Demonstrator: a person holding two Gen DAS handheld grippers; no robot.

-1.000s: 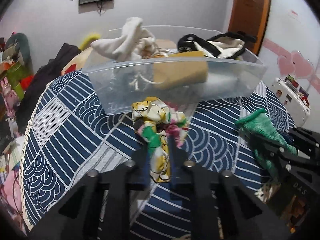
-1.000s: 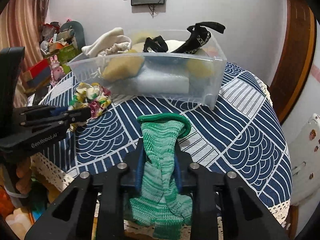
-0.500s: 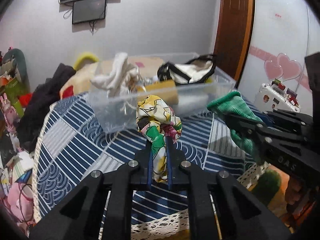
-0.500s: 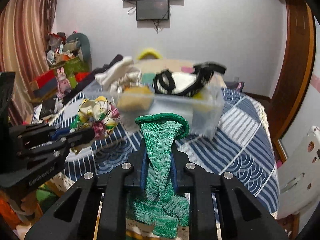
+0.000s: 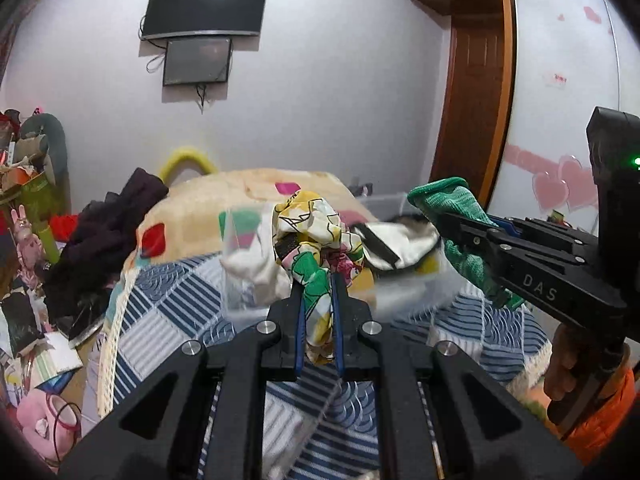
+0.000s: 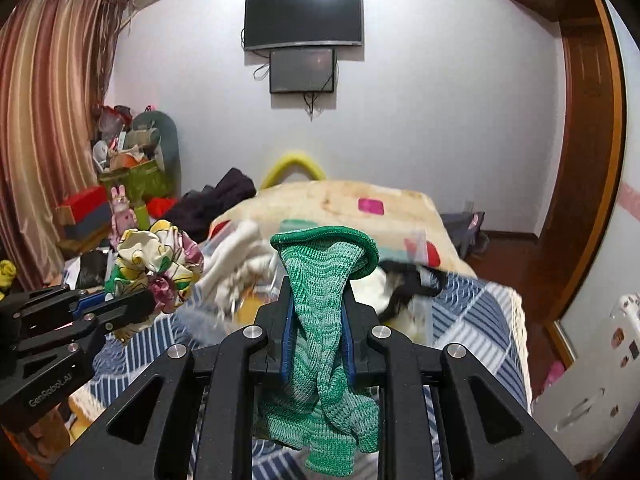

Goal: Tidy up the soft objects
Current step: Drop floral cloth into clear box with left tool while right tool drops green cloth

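My left gripper (image 5: 317,280) is shut on a floral yellow, green and pink cloth (image 5: 316,236) and holds it up in the air; the cloth also shows in the right wrist view (image 6: 156,268). My right gripper (image 6: 317,292) is shut on a green knitted sock (image 6: 324,320), also raised; the sock shows at the right of the left wrist view (image 5: 452,216). The clear plastic bin (image 5: 240,280) with white, yellow and black soft items stands beyond and below both grippers, blurred by motion. It sits on the blue-and-white patterned table cover (image 5: 168,312).
A bed with a cream patterned blanket (image 6: 340,200) lies behind the table. Dark clothes (image 5: 108,232) and cluttered boxes and toys (image 6: 120,184) fill the left. A wooden door (image 6: 580,160) is on the right, two screens (image 6: 304,36) on the wall.
Both grippers have risen well above the table with their cloths still held. The bin has dropped lower in both views and more of the wall and bed shows.
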